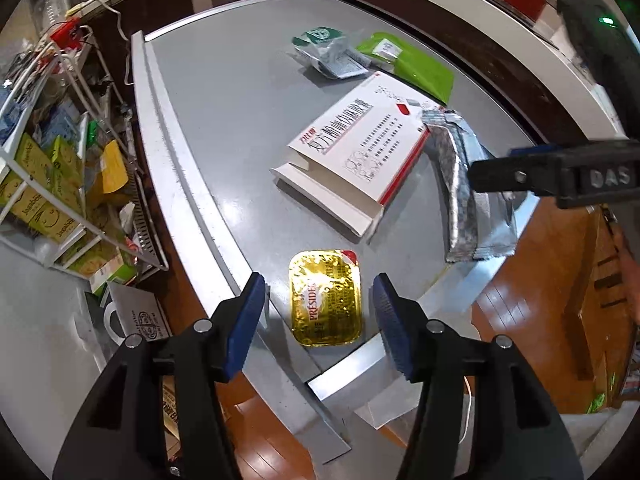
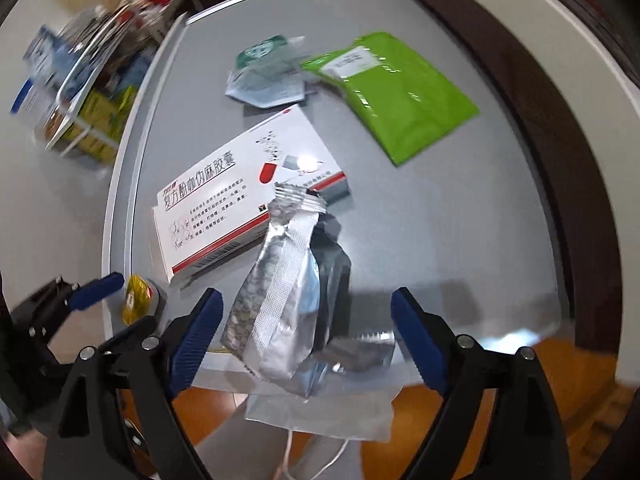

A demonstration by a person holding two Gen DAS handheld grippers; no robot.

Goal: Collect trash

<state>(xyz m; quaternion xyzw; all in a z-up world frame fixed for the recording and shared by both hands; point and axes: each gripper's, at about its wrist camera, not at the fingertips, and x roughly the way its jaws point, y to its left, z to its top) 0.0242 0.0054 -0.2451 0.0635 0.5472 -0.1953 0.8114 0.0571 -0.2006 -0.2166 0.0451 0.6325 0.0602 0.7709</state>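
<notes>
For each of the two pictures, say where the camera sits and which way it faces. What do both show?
Left wrist: on the left gripper, facing steeply down at the gold butter portion between its open fingers.
Right wrist: on the right gripper, facing steeply down at the silver foil packet between its open fingers.
Shared: grey table, white medicine box, green pouch, both grippers.

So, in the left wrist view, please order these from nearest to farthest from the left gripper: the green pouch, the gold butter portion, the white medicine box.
1. Gold butter portion: lying between the fingers of the left gripper, at the table's near edge.
2. White medicine box: mid-table, beyond the butter.
3. Green pouch: far side, behind the box.
</notes>
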